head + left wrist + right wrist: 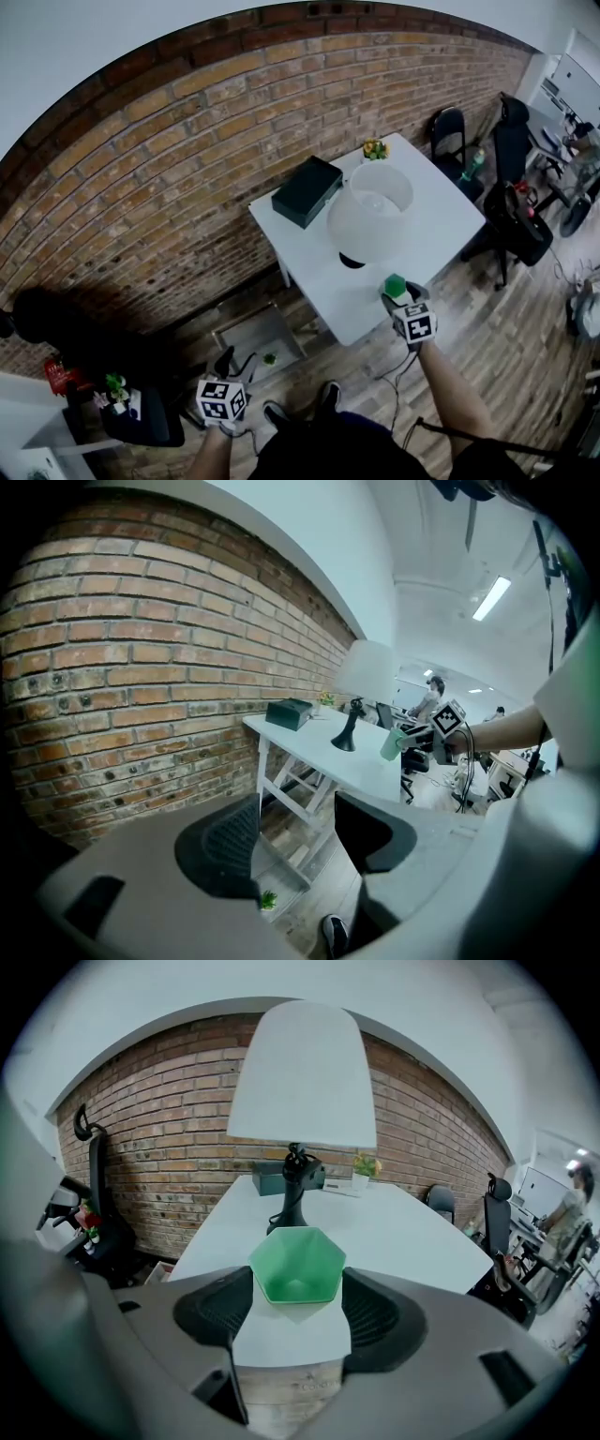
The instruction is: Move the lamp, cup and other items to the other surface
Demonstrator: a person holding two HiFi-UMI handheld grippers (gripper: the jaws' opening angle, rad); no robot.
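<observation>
Cup [297, 1265]: hexagonal mouth seen only in right gripper view.

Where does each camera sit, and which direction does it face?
Head view: on the person's head, steeply down at the white table and lamp; left claw, right claw and shoes show.
Left gripper view: on the left claw, facing the table's side along the brick wall; its open, empty jaws show.
Right gripper view: on the right claw, facing the lamp across the table; its jaws grip the green cup.
Shared: all three show the table and the lamp.
</observation>
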